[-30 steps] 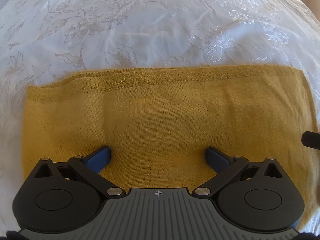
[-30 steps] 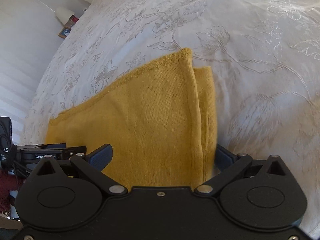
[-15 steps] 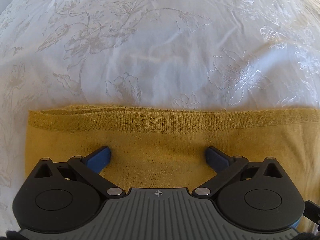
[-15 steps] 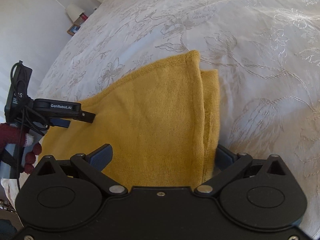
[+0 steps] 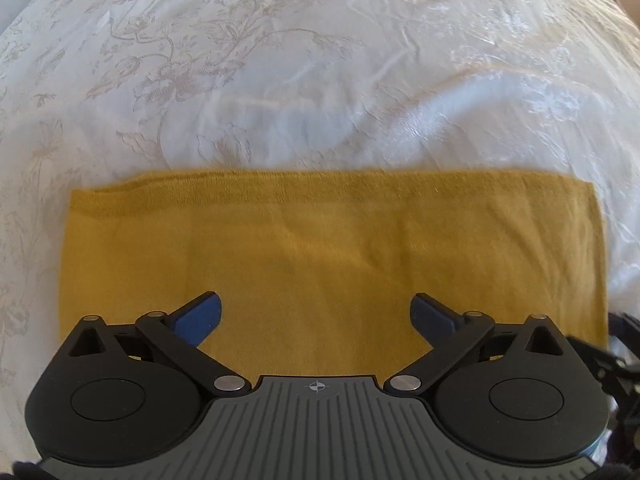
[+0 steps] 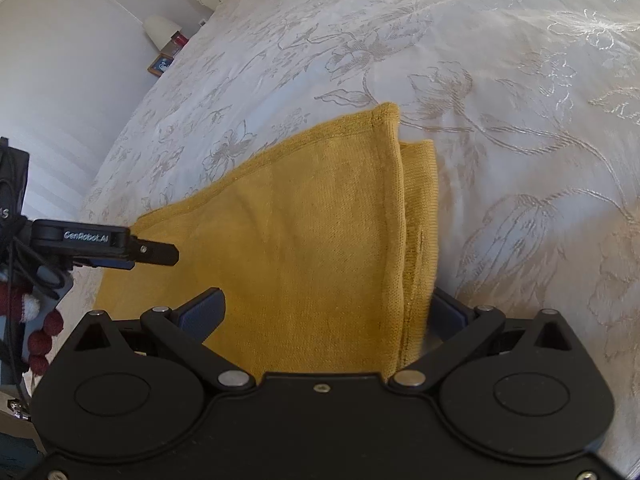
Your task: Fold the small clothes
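Note:
A mustard-yellow knit garment [image 5: 332, 248] lies folded in a flat rectangle on the white bedspread [image 5: 320, 80]. My left gripper [image 5: 316, 312] is open and hovers over its near edge, nothing between the blue pads. In the right wrist view the garment [image 6: 304, 240] shows a doubled hem along its right side. My right gripper [image 6: 324, 308] is open over that end; its right pad [image 6: 448, 304] sits just beyond the hem. The left gripper also shows in the right wrist view [image 6: 120, 248], above the garment's far end.
The embroidered white bedspread [image 6: 500, 100] stretches all around the garment. A white wall and a nightstand with a lamp [image 6: 160, 32] and small items stand beyond the bed's far left. A dark red knitted sleeve [image 6: 36, 328] shows at the left edge.
The left gripper has pulled back from the garment, so the whole rectangle shows again. The right gripper has barely moved. Both stay open.

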